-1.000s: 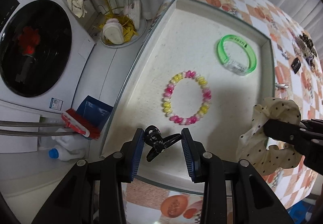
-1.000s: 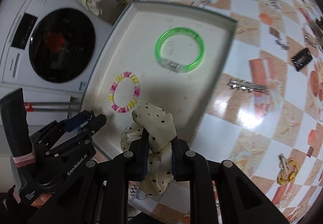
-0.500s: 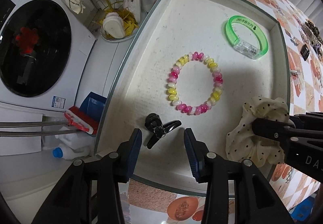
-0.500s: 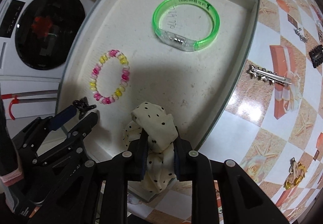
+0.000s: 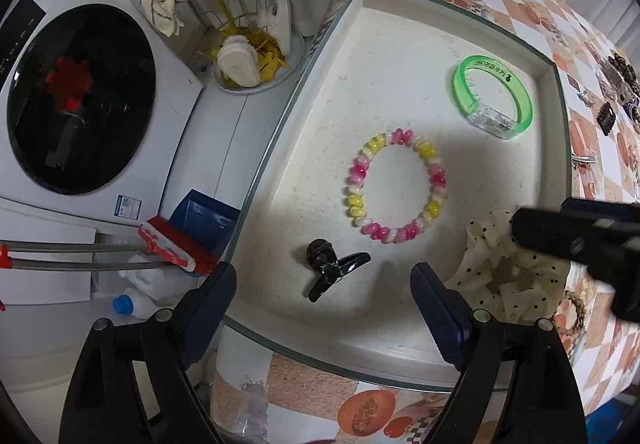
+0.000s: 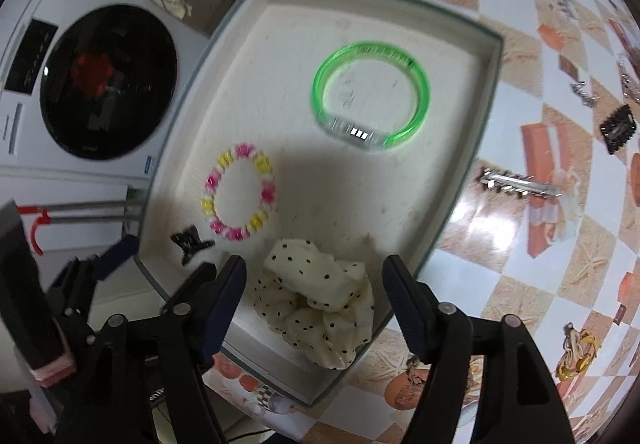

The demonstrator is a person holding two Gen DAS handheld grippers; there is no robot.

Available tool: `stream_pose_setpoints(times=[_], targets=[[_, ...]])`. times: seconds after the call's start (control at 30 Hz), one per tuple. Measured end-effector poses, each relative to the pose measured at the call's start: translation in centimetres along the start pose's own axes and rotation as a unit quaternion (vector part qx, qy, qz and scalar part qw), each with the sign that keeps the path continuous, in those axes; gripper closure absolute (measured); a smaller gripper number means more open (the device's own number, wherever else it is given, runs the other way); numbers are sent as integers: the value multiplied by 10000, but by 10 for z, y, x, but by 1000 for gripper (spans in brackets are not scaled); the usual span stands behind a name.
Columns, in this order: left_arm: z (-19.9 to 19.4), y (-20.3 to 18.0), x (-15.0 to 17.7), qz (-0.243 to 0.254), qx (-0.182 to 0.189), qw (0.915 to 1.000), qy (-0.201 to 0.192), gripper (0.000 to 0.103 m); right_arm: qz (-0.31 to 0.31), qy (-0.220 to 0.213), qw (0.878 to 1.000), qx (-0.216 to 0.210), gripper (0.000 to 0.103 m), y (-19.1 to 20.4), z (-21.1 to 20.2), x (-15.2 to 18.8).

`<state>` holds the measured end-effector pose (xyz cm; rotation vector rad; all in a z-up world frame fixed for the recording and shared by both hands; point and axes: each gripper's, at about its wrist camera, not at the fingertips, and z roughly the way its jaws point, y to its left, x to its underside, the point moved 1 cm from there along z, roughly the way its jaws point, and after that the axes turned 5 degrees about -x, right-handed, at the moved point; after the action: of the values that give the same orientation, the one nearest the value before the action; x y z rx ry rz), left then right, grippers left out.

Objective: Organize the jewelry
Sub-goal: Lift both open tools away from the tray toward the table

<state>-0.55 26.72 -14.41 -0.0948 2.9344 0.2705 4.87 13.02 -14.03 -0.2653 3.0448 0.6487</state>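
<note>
Right gripper (image 6: 314, 298) released, jaws spread wide either side of cream polka-dot fabric scrunchie (image 6: 320, 300), which lies free in near right corner of shallow white rectangular tray (image 6: 486, 92), partly draped toward rim.
Left gripper (image 5: 324, 308) also open, holding nothing; small black claw hair clip (image 5: 332, 268) rests in tray just ahead between its fingers, long axis diagonal.
Pink-yellow beaded bracelet (image 5: 394, 192) mid-tray, translucent green plastic bangle (image 5: 494, 102) far right corner.
Judgement: next pick likely silver metal barrette (image 6: 520, 184) on checkered tablecloth (image 6: 560, 244), just right of tray rim; right gripper nearer.
Open room mid-tray.
</note>
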Motion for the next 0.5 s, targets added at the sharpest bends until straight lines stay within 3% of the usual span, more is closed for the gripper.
stream_pose_setpoints(times=[0.17,0.2,0.23,0.5], targets=[[-11,-5,-4,49,62,9999,-111,10,127,-294,9995,17,20,-8,-26,2],[-14,-6,-5,79,75,9999,-132,0,165,-345,9993,25,18,-12,-31,3],[-17,-8,-6,103,79,9997,-187,0,192,-381,9991,30,15,-18,-36,8],[-42,-44,-19,555,221,9975,-370,0,678,-709,9951,124,15,-75,-80,30]])
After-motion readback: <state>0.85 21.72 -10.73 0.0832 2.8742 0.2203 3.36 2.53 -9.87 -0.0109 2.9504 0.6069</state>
